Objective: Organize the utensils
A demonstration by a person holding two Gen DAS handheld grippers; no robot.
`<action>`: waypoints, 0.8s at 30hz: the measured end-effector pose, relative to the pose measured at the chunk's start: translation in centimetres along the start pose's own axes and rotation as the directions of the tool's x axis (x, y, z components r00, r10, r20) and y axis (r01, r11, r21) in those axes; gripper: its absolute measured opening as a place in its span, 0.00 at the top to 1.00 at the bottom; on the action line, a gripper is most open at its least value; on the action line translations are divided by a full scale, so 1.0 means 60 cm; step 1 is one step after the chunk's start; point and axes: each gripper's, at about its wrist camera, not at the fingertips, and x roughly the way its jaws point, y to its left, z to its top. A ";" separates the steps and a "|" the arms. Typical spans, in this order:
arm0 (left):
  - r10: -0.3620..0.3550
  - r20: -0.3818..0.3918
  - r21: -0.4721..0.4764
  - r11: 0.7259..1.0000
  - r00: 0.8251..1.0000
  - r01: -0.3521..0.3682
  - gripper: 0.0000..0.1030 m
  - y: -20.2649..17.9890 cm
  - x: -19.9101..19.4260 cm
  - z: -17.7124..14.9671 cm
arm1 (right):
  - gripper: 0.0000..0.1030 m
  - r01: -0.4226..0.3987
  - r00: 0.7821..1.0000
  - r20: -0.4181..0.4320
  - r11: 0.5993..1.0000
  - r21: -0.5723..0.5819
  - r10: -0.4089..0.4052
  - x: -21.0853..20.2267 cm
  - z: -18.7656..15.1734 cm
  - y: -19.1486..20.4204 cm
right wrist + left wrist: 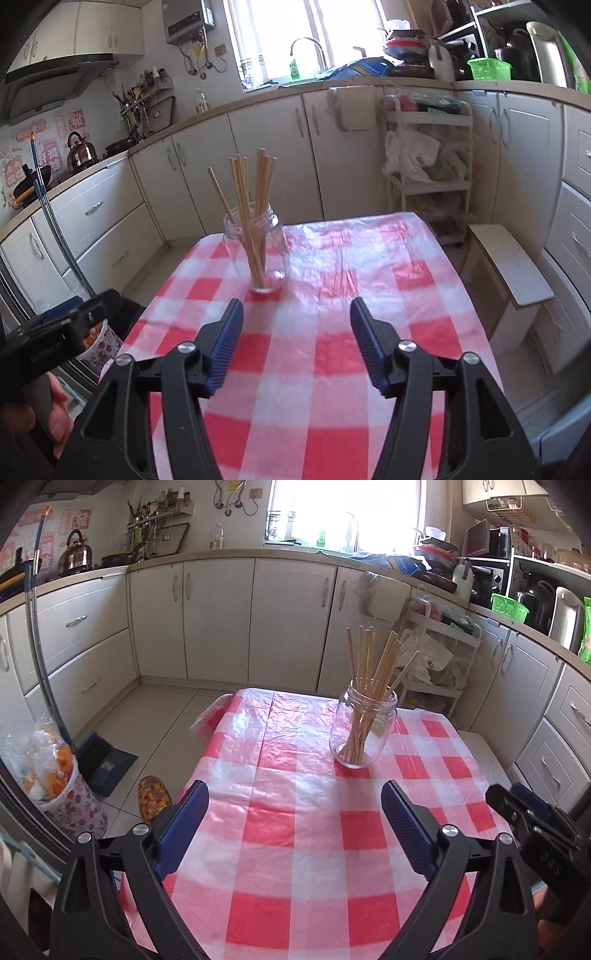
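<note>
The chopsticks [364, 690] all stand in the jar [364, 731] on the counter [295, 849], and no loose ones show, so sorting looks finished. Left gripper [295, 834] and right gripper [295, 343] hover with fingers released, empty; next, likely just withdrawing.

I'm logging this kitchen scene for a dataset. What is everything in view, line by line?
glass jar: one, clear, upright on the table's far half
chopsticks: a bundle, count unclear, pale wood, standing in the jar
tablecloth: one, red-and-white check under clear plastic, covering the table
kettle: one, steel, far left counter
basket: one, green, right counter
storage cart: one, white, holding bags, beyond the table
dustpan: one, dark, on the floor at left
left gripper: black with blue pads, open, empty
right gripper: black with blue pads, open, empty
</note>
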 end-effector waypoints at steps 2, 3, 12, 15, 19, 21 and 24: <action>0.010 -0.002 0.014 1.000 1.000 -0.010 0.10 -0.005 -0.022 -0.004 | 0.37 0.009 1.000 -0.002 1.000 0.005 -0.009 -0.025 -0.011 0.001; 0.016 -0.002 0.022 1.000 1.000 -0.016 0.10 -0.007 -0.031 -0.006 | 0.37 0.006 1.000 -0.001 1.000 0.008 -0.006 -0.035 -0.014 0.002; 0.016 0.010 0.050 0.999 1.000 -0.017 0.07 -0.018 -0.121 -0.025 | 0.28 -0.005 1.000 0.024 1.000 0.025 0.005 -0.138 -0.037 0.018; 0.014 0.014 0.057 0.998 1.000 -0.015 0.07 -0.019 -0.142 -0.030 | 0.27 -0.009 1.000 0.030 1.000 0.020 0.009 -0.160 -0.040 0.025; 0.012 0.022 0.067 0.998 1.000 -0.014 0.07 -0.021 -0.166 -0.031 | 0.27 -0.016 0.999 0.031 1.000 0.018 0.015 -0.180 -0.043 0.029; 0.021 0.024 0.075 0.997 0.999 -0.022 0.07 -0.023 -0.179 -0.031 | 0.27 -0.016 0.999 0.033 1.000 0.020 0.016 -0.187 -0.043 0.031; 0.023 0.021 0.080 0.996 1.000 -0.025 0.07 -0.024 -0.197 -0.031 | 0.26 -0.021 0.999 0.029 0.999 0.031 0.020 -0.205 -0.044 0.034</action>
